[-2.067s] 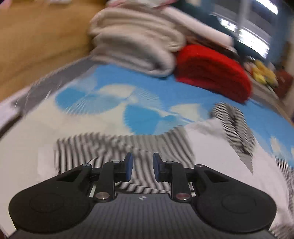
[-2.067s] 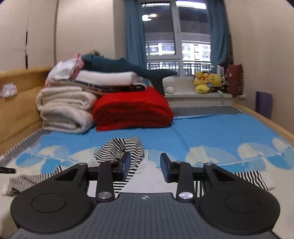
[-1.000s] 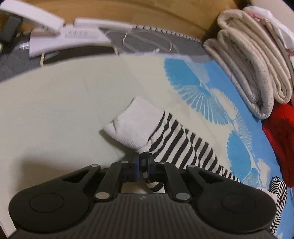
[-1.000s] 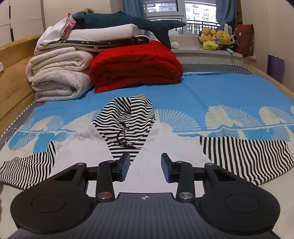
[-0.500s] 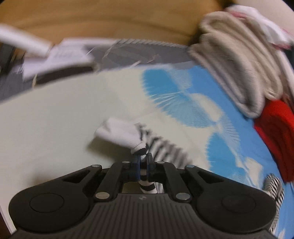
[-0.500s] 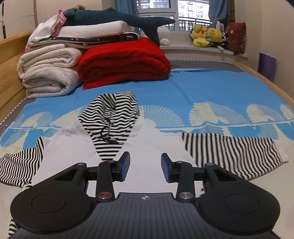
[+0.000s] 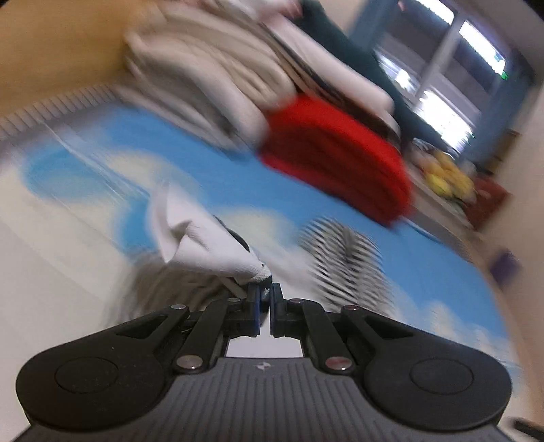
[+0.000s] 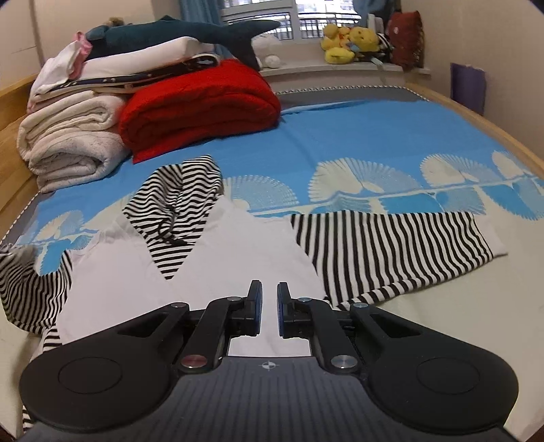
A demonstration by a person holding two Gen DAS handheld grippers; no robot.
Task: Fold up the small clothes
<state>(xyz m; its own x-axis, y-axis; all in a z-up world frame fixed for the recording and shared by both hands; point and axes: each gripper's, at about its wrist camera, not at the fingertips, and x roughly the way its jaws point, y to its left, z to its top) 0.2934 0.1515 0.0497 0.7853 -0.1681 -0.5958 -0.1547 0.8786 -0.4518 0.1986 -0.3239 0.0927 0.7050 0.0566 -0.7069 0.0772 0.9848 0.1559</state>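
My left gripper (image 7: pixel 265 295) has its jaws pinched nearly together on the white cuff (image 7: pixel 207 248) of the hoodie's left sleeve, and the cuff is lifted off the bed, bunched into a crumpled peak just ahead of the fingertips. That view is heavily smeared, so I can only make out the striped hood (image 7: pixel 343 251) as a blur to the right of the cuff, with the red blanket (image 7: pixel 336 159) and a pale stack of bedding behind it.

My right gripper (image 8: pixel 269 299) hovers low over the white body (image 8: pixel 238 258) of the hoodie; its jaws stand a little apart with only a narrow gap between the blue pads, and nothing is held in them.

From the right wrist I see the hoodie lying face up on the blue bedspread (image 8: pixel 357 142), chest towards me. The striped hood (image 8: pixel 180 200) is folded down over the upper chest, with a dark drawstring (image 8: pixel 168 234) lying across it. The right sleeve (image 8: pixel 391 248), black and white striped, stretches flat out to the right. The left sleeve (image 8: pixel 30 285) at the far left edge is raised and rumpled.

Behind the hoodie sit folded cream towels (image 8: pixel 71 146) beside the red blanket (image 8: pixel 200 105), and a plush shark (image 8: pixel 190 32) tops the stack
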